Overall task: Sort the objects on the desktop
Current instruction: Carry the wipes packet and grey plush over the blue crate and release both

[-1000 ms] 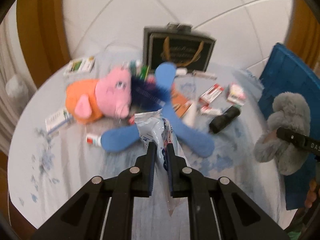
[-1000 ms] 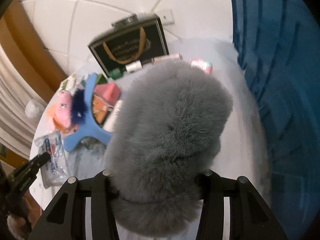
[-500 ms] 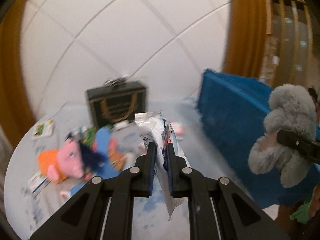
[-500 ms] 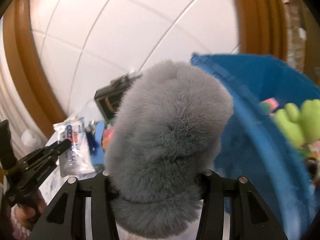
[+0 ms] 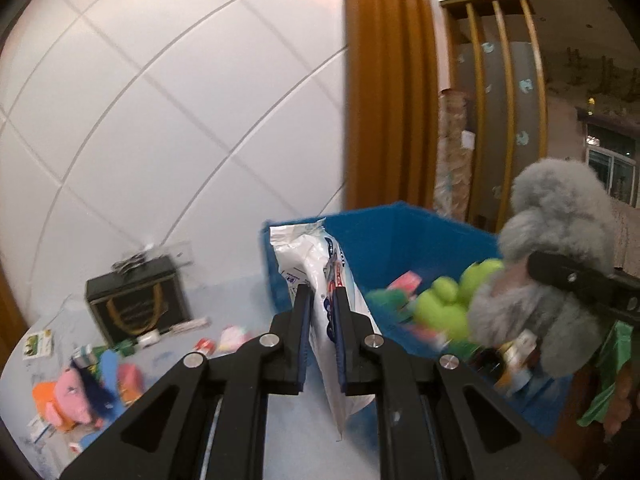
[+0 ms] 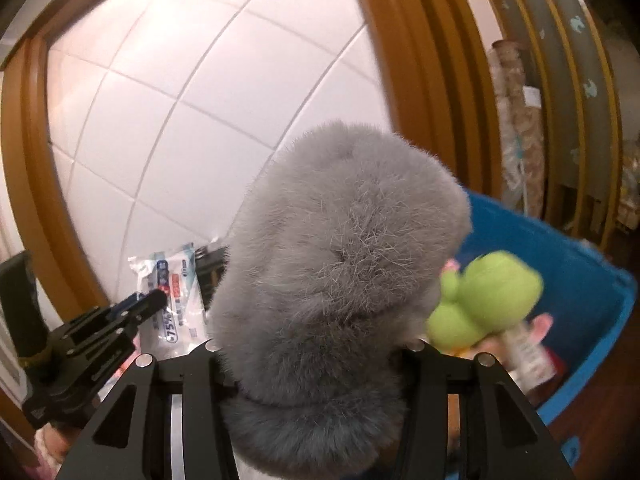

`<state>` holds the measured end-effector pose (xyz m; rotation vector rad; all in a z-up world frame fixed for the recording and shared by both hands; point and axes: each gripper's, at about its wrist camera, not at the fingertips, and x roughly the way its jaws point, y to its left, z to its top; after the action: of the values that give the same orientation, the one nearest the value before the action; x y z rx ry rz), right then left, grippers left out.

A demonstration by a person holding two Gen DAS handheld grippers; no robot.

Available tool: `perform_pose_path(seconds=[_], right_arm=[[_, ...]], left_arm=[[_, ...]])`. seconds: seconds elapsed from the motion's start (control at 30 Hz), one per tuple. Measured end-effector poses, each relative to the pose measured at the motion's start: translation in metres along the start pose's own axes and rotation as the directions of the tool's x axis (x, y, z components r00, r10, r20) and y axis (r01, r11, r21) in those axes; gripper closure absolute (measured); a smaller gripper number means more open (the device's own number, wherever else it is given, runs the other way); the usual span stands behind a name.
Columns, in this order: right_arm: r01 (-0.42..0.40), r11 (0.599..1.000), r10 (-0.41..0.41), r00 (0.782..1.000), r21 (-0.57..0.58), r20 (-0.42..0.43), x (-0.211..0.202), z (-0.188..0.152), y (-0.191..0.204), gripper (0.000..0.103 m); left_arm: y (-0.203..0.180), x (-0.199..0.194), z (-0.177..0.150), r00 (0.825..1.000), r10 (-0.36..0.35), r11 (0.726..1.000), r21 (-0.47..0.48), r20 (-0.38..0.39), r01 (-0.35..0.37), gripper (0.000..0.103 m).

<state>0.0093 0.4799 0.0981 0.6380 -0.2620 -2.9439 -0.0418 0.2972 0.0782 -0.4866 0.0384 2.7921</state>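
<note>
Left wrist view: left gripper [image 5: 320, 300] pinching a white plastic wipes packet with blue and red print [image 5: 320, 276], held upright in front of the near wall of the open blue plastic bin [image 5: 384, 236]. Inside the bin, a lime-green plush toy [image 5: 444, 304]. At right, right gripper [image 5: 580, 284] clamped on a fluffy grey fur plush [image 5: 560, 216], above the bin.

Right wrist view: right gripper [image 6: 316, 344] pressed into the grey fur plush [image 6: 340, 248], raised beside the bin [image 6: 592, 280]. At left, left gripper [image 6: 154, 302] pinching the packet [image 6: 176, 300].
</note>
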Motion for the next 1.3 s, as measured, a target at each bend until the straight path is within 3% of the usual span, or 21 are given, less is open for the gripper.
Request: perform_pose_path(seconds=[0.23, 0.33, 0.47, 0.63, 0.8, 1.07, 1.17, 1.2, 1.23, 1.3], right_arm=[[0.028, 0.998, -0.03, 0.999, -0.056, -0.024, 0.034, 0.03, -0.107, 0.058], [0.044, 0.994, -0.05, 0.997, -0.099, -0.058, 0.041, 0.03, -0.144, 0.058], [0.034, 0.992, -0.051, 0.989, -0.125, -0.135, 0.067, 0.028, -0.192, 0.058], [-0.025, 0.99, -0.007, 0.975, -0.141, -0.224, 0.092, 0.016, -0.219, 0.057], [-0.089, 0.985, 0.042, 0.953, -0.146, -0.301, 0.11, 0.001, -0.221, 0.057], [-0.077, 0.984, 0.014, 0.93, -0.158, -0.367, 0.117, -0.016, -0.218, 0.052], [-0.058, 0.985, -0.005, 0.93, -0.16, -0.367, 0.115, -0.017, -0.221, 0.046], [-0.049, 0.985, -0.014, 0.931, -0.164, -0.364, 0.112, -0.017, -0.221, 0.039], [-0.042, 0.985, -0.022, 0.933, -0.167, -0.36, 0.112, -0.016, -0.223, 0.035], [-0.036, 0.985, -0.026, 0.936, -0.168, -0.35, 0.108, -0.014, -0.225, 0.022]], left_arm=[[-0.115, 0.036, 0.019, 1.0, 0.013, 1.0, -0.004, -0.023, -0.013, 0.092], [-0.153, 0.055, 0.019, 0.996, 0.034, 0.999, -0.013, -0.076, -0.035, 0.092], [-0.189, 0.083, 0.013, 0.979, 0.064, 0.998, -0.005, -0.191, -0.067, 0.092], [-0.207, 0.102, -0.001, 0.953, 0.099, 0.995, 0.01, -0.286, -0.1, 0.092], [-0.21, 0.103, -0.002, 0.943, 0.135, 0.99, 0.011, -0.305, -0.139, 0.092], [-0.21, 0.107, -0.002, 0.924, 0.186, 0.982, 0.029, -0.334, -0.187, 0.089], [-0.209, 0.108, -0.006, 0.921, 0.188, 0.981, 0.023, -0.341, -0.192, 0.062], [-0.21, 0.106, -0.007, 0.921, 0.19, 0.981, 0.024, -0.339, -0.194, 0.046], [-0.211, 0.105, -0.009, 0.922, 0.194, 0.98, 0.026, -0.334, -0.197, 0.039], [-0.211, 0.103, -0.008, 0.925, 0.192, 0.98, 0.023, -0.328, -0.195, 0.038]])
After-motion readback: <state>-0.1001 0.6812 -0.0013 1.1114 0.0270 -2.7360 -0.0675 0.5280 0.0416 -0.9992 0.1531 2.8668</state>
